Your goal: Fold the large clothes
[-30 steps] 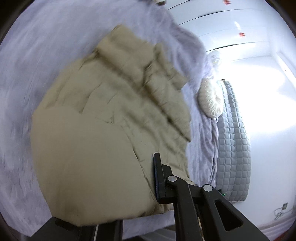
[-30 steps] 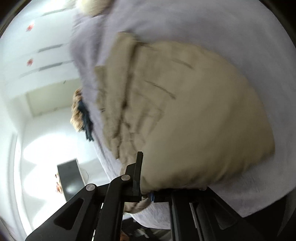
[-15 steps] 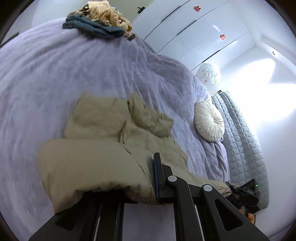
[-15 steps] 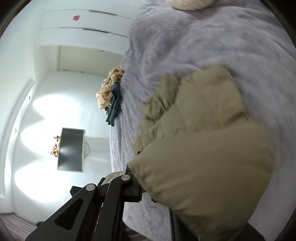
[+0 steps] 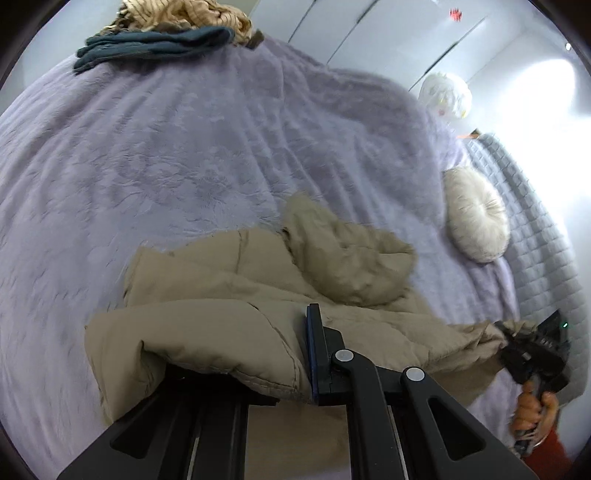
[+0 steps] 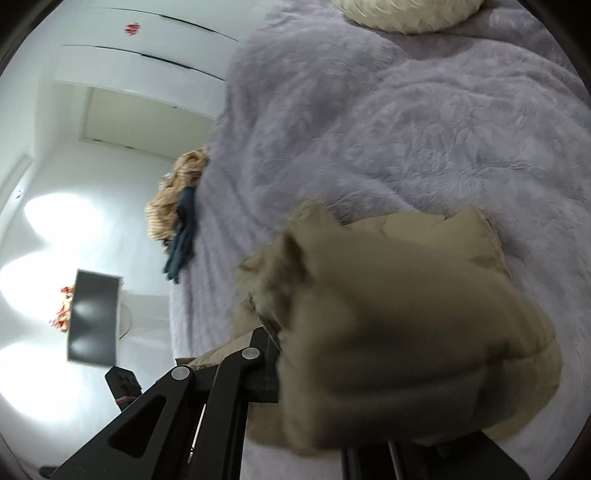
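A beige padded jacket point(image 5: 266, 295) lies crumpled on the lilac bed cover point(image 5: 184, 147), its hood bunched toward the far side. My left gripper point(image 5: 266, 365) is shut on the jacket's near hem, which drapes over the left finger and hides it. My right gripper point(image 6: 332, 369) is shut on another edge of the jacket point(image 6: 406, 314), whose fabric bulges over the right finger. In the left wrist view the right gripper point(image 5: 532, 350) shows at the far right, pulling the hem taut.
A pile of tan and dark blue clothes point(image 5: 166, 33) lies at the bed's far end. A round cream cushion point(image 5: 476, 218) sits by the grey quilted headboard point(image 5: 546, 236). A dark screen point(image 6: 94, 317) stands beside the bed.
Both grippers have drawn back and down toward the near edge of the bed with the jacket, which now lies lower and stretched between them, showing more bed cover.
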A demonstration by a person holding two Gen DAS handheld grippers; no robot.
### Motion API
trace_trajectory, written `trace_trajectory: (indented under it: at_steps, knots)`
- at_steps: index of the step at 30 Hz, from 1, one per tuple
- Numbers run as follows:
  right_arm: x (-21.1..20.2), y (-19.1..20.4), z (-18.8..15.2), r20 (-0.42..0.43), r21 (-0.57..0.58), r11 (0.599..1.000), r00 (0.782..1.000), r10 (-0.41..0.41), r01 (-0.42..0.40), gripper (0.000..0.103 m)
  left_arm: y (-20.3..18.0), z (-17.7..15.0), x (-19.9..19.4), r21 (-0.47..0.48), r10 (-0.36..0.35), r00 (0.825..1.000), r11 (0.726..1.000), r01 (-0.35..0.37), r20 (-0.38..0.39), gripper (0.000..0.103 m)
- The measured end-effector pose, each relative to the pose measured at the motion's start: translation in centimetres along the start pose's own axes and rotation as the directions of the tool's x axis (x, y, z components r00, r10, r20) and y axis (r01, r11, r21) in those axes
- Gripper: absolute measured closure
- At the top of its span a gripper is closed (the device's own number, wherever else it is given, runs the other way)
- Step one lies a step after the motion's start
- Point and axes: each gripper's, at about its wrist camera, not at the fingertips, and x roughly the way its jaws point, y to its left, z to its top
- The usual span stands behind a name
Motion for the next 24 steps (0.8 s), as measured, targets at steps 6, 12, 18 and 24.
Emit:
trace_trajectory:
  at_steps: [6,12,18,24]
  knots:
    - [5.9,-3.7,2.4,-0.008,0.006,0.997,0.997,-0.083,0.083,0.097,1.6,0.6,6.2,0.009,0.019,0.999,1.0,-0.019,-0.028,0.091]
    - [9.0,-6.0,3.0,-0.025,0.018,0.993,0.993,-0.116,0.117,0.097,2.5,1.0,9.1,0.004,0.024,0.999,1.0,-0.024,-0.033,0.091]
    - [8.8,-5.6,3.2,-0.053,0.012,0.993,0.992,-0.115,0.116,0.095,1.6,0.9,7.5,0.038,0.029,0.999,0.999,-0.028,-0.018,0.063]
    - [6.0,-3.8,2.9,-0.036,-0.055,0.993,0.994,-0.106,0.104,0.034,-0.6,0.6,2.9,0.134,-0.003,0.999,0.991,-0.003,0.051,0.023]
